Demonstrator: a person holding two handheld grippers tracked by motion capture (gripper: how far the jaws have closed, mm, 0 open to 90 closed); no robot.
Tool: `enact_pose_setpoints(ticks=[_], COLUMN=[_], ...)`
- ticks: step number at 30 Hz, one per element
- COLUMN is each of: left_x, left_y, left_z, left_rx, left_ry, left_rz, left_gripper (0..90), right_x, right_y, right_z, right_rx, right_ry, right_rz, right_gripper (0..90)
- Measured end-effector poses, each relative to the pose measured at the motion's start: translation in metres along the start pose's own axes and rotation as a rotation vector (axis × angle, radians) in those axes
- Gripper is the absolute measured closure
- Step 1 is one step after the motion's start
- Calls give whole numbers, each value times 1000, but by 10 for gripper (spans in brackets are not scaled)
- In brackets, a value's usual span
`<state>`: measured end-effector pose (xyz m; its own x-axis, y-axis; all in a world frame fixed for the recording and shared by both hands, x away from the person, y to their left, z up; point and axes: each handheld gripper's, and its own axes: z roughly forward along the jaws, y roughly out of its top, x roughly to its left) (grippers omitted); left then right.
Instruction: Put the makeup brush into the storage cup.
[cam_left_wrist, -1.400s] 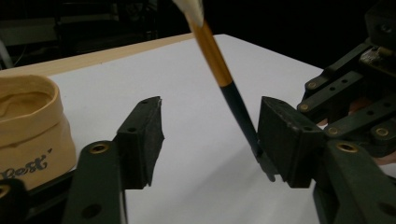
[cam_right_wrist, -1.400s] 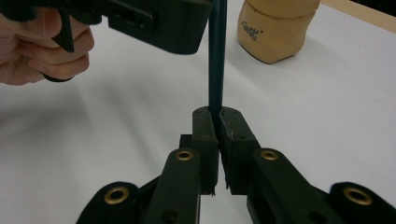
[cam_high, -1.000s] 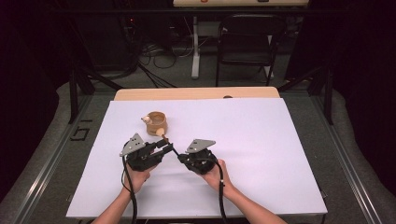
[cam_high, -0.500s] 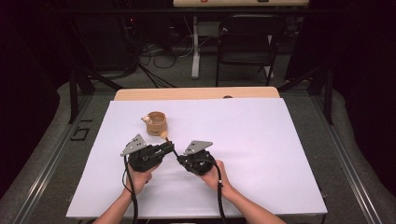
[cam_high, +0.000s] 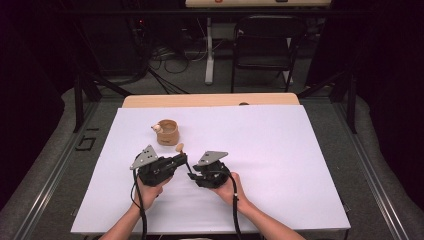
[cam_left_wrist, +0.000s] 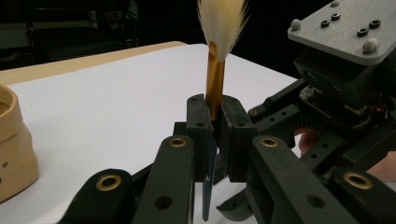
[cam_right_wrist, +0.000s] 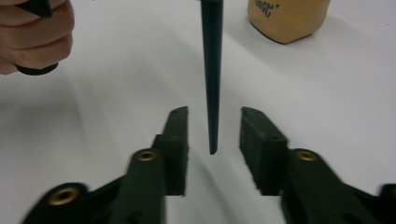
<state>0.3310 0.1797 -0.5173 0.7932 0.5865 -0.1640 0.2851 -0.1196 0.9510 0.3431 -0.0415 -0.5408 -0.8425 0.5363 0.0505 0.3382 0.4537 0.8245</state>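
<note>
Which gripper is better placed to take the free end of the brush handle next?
Right. The right gripper is open, its fingers straddling the tapered tip of the brush. The left gripper is already shut on the brush near its gold ferrule, so it cannot regrasp.

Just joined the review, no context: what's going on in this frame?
A person works two handheld grippers over a white sheet on the table. The left gripper is shut on a paintbrush at its gold ferrule, bristles pointing away. The right gripper is open, its fingers either side of the brush's dark handle tip without touching it. It looks like a handover or a two-handed grasp being set up. A small tan cup stands on the sheet just beyond the grippers.
</note>
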Motion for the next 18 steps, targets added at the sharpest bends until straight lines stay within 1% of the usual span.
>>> enact_pose_setpoints(ticks=[2, 3, 4, 5, 6, 11, 14, 18], left_x=[-1, -1, -1, -1, -1, -1, -1, 1], left_y=[0, 1, 1, 1, 1, 1, 2, 1], left_z=[-1, -1, -1, -1, -1, -2, -4, -4], left_rx=[6, 6, 3, 5, 5, 11, 17, 13], left_ry=[9, 7, 9, 14, 16, 30, 40, 41], left_rz=[11, 16, 18, 23, 24, 34, 43, 44], left_gripper=[835, 835, 835, 835, 834, 834, 834, 834], right_x=[-1, -1, -2, -2, -2, -2, -3, -8], right_y=[0, -1, -1, -1, -2, -2, -3, -6], right_z=[-2, -4, -6, -8, -9, -20, -26, -36], right_rx=[-2, -4, -20, -11, -17, -50, -64, -86], right_ry=[-15, -17, -28, -27, -25, -22, -23, -31], right_rz=[12, 24, 30, 30, 33, 25, 15, 12], right_gripper=[498, 416, 362, 331, 291, 176, 142, 113])
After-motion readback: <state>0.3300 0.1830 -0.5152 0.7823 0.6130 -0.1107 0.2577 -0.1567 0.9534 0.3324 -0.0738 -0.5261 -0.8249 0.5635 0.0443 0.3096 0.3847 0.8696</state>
